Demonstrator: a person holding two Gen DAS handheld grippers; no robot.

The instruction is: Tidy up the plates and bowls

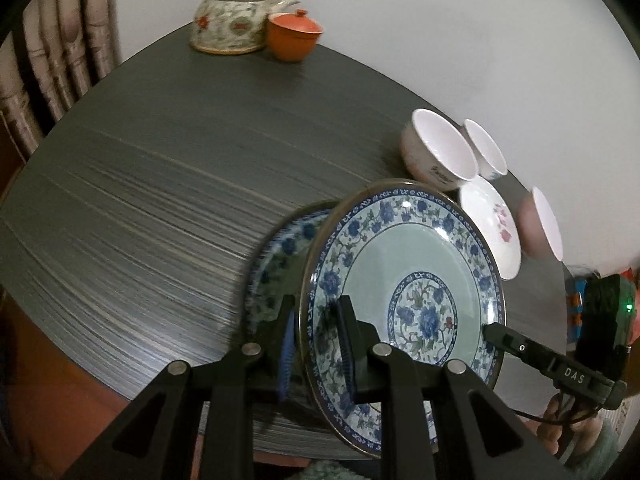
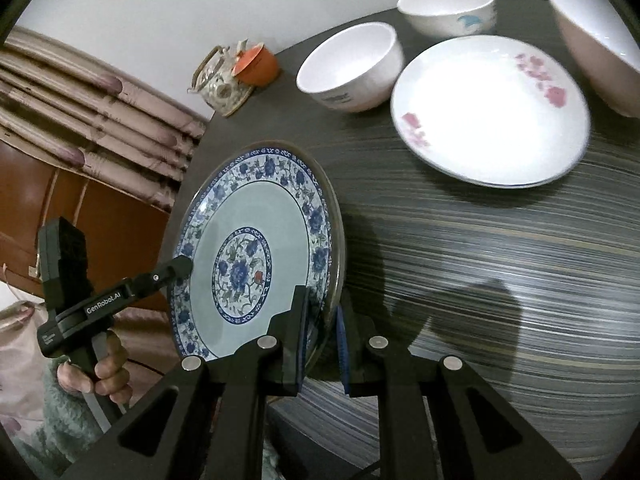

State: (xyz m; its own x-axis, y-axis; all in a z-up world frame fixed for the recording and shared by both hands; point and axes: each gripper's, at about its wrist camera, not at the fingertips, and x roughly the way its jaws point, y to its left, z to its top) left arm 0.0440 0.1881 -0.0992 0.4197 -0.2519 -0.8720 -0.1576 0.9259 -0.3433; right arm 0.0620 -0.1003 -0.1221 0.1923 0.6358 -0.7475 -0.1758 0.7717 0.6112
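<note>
Both claws gripped one blue floral plate [image 2: 256, 256] by its rim: left gripper [image 1: 316, 344] and right gripper [image 2: 320, 336] clenched on opposite edges, holding it tilted above the striped table [image 2: 480, 260]. A second blue plate [image 1: 276, 264] lay beneath. The pink-flowered dish [image 2: 488, 112] and three bowls, nearest one [image 2: 352, 68], stood unstacked: most sorting apparently remained.

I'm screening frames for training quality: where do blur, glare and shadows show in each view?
Left wrist: table grain smeared, blue floral plate sharp with one small glint. Right wrist: pink-flower plate blown out white, dark gripper shadow on the table.
</note>
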